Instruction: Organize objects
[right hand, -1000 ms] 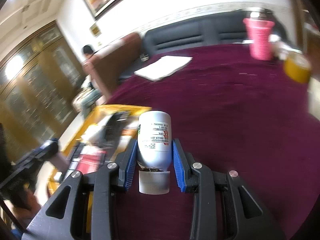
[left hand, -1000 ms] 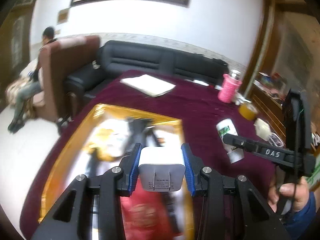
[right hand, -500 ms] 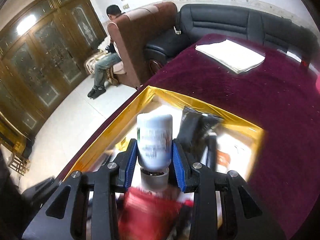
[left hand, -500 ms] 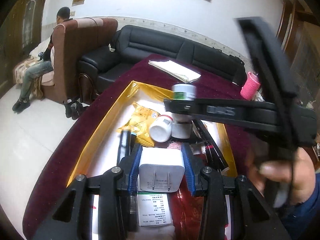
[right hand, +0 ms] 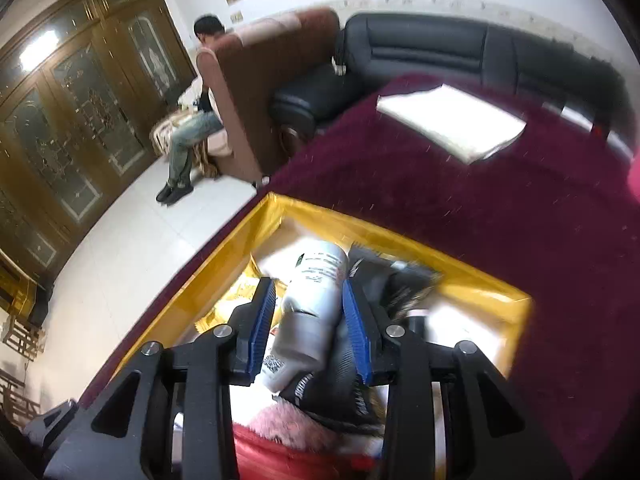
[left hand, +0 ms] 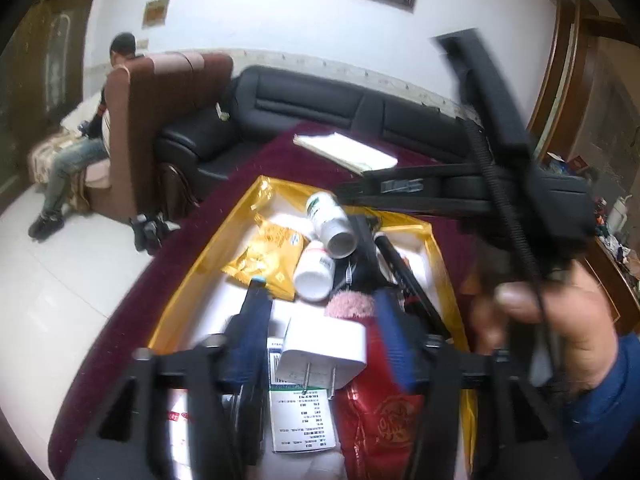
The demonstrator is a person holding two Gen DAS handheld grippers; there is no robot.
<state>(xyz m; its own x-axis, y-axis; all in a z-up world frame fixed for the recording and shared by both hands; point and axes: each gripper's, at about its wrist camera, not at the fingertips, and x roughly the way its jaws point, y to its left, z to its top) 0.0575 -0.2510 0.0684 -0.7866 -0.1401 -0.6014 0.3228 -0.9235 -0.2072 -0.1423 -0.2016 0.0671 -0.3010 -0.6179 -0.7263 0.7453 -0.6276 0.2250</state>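
A gold-rimmed tray (left hand: 240,220) with a white floor lies on the maroon table, full of small items. My left gripper (left hand: 324,332) hovers low over its near end, jaws opening. A white plug charger (left hand: 324,356) sits tilted between the pads with a gap on each side. My right gripper (right hand: 310,320) hangs over the tray's (right hand: 480,280) far part, jaws opening. A white bottle with a green label (right hand: 316,312) leans between its pads, with a slit at the left one. In the left wrist view that bottle (left hand: 330,220) slants just under the right gripper (left hand: 344,192).
In the tray lie a yellow packet (left hand: 268,256), a second white bottle (left hand: 316,272), a pink fluffy piece (left hand: 348,304), a red pouch (left hand: 380,412) and black items (left hand: 400,264). A folded white paper (right hand: 448,120) lies farther back. Sofa, armchair and a seated person (right hand: 192,128) are beyond the table's left edge.
The left jaws have spread and the charger has tipped loose between them. The right gripper swung in over the tray with the bottle, which now leans sideways.
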